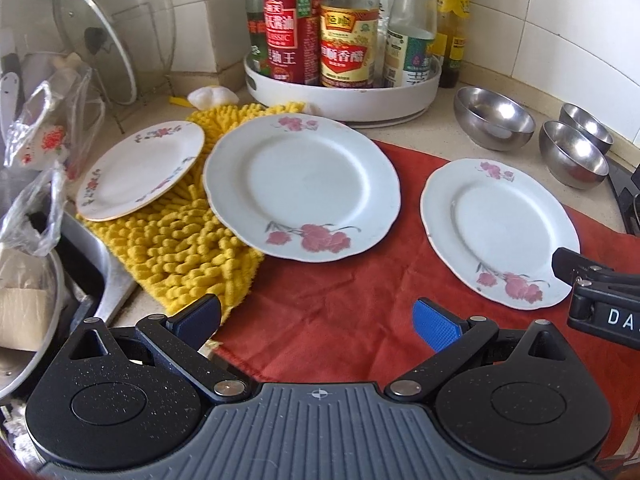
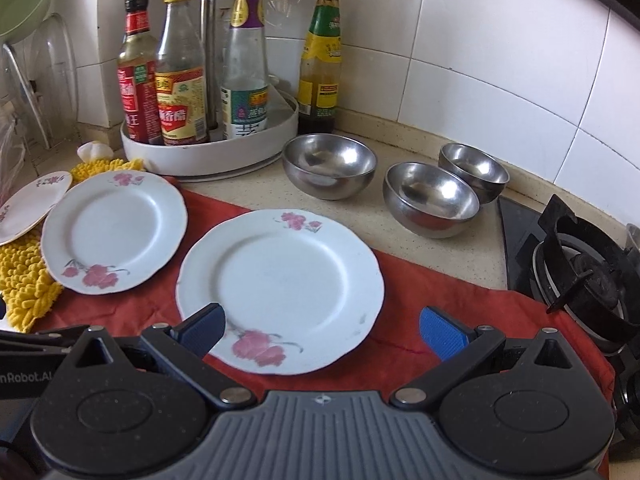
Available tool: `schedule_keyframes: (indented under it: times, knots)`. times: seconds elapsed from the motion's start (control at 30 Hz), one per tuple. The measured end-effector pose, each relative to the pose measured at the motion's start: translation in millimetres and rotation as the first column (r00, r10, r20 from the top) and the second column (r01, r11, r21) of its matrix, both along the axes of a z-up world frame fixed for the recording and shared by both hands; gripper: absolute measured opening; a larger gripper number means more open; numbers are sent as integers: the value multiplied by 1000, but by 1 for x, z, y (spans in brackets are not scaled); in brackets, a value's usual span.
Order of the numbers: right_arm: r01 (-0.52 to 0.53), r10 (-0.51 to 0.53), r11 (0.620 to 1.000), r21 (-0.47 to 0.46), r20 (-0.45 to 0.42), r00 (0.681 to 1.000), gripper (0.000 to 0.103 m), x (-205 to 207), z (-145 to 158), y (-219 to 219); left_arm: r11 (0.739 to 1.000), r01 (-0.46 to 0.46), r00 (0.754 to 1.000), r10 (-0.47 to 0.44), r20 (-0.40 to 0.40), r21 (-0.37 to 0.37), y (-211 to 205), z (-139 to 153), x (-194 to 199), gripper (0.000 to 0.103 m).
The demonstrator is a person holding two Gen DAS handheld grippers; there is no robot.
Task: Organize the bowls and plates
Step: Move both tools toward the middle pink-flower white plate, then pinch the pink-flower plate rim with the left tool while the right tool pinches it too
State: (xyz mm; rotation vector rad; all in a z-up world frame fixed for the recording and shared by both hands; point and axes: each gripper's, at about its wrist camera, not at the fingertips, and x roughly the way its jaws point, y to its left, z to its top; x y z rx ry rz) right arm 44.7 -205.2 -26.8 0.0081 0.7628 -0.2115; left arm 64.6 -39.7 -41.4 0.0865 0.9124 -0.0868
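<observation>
Nothing had been gathered yet: three plates and three steel bowls lay apart on the surface, so the job looked to be at its very start. The left gripper [image 1: 316, 322] hung above the red cloth [image 1: 340, 312] with its fingers spread wide and nothing between them, and the right gripper [image 2: 322, 330] was likewise spread and empty, its fingers either side of the near rim of the right plate [image 2: 280, 280]. The big middle plate [image 1: 302, 184] sat half on the red cloth and half on the yellow mop cloth [image 1: 180, 248], and the small plate [image 1: 140, 168] rested tilted on that yellow cloth, near the sink [image 1: 116, 280]. The three bowls stood off the cloth toward the wall: the large bowl [image 2: 330, 164] just beside the white bottle tray [image 2: 208, 156], and two smaller bowls [image 2: 430, 198] [image 2: 474, 170] touching or nearly so, close to the stove [image 2: 580, 272]. The first move was probably a pickup of the right plate, which lay nearest the right gripper. That called for getting one finger under the thin rim, since the plate lay flat on soft cloth, then lifting it level and setting it onto another plate.
</observation>
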Motion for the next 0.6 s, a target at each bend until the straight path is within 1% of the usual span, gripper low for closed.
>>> schedule_keyframes:
  times: [0.13,0.2,0.27,0.37,0.43,0.47,0.53,0.6]
  knots:
    - [-12,12,1000,11,-3,1000,102,11,-2,-14,1000,20,1000,-21,-21,-5,-14,-5,10,103]
    - [-15,16,999,35,-14,1000,101,18,-4,-23,999,31,999,-31,-29,-16,-20,-7,15,103]
    - [-20,21,998,58,-23,1000,98,24,-7,-31,999,40,999,-41,-34,-23,-27,-8,20,103]
    - [-28,32,995,95,-36,999,88,33,-12,-45,998,60,997,-62,-40,-34,-38,-10,29,103]
    - [-36,43,991,132,-55,998,81,39,-16,-55,994,90,995,-92,-37,-62,-44,-13,34,103]
    - [-39,49,988,151,-62,997,79,42,-18,-59,992,97,994,-101,-35,-86,-46,-15,36,103]
    - [-55,69,982,183,-70,995,68,48,-22,-67,984,108,993,-114,-31,-139,-48,-19,40,103]
    - [-76,95,977,201,-85,992,61,55,-27,-73,972,112,992,-122,-39,-205,-50,-23,45,103]
